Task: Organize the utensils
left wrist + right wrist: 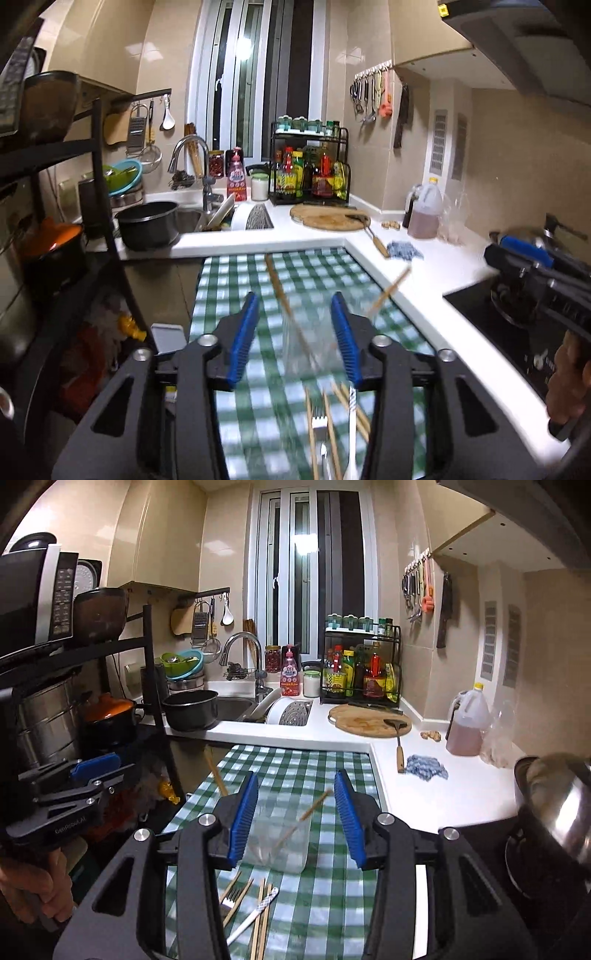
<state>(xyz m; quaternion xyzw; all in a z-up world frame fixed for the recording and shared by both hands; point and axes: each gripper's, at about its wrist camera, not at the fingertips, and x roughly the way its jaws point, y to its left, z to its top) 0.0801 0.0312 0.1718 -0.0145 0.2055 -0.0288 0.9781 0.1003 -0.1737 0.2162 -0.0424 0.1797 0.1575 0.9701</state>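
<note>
A clear cup (306, 350) stands on the green checked cloth (240, 273) with two wooden chopsticks (280, 291) leaning out of it. My left gripper (295, 334) is open, and the blurred cup shows between its blue pads without being pressed. In the right wrist view the same cup (280, 843) sits just ahead of my open right gripper (295, 818). Nearer to me lie a fork (231, 895), a white-handled utensil (258, 908) and loose chopsticks (263, 919). Each gripper shows in the other's view: the right gripper (517, 254), the left gripper (96, 771).
A white counter (443, 797) borders the cloth, with a blue rag (424, 768), a spatula on a round board (369, 720) and an oil jug (467, 723). A stove with a steel pot (554, 812) is right. A black shelf rack (147, 686) and sink (232, 705) are left.
</note>
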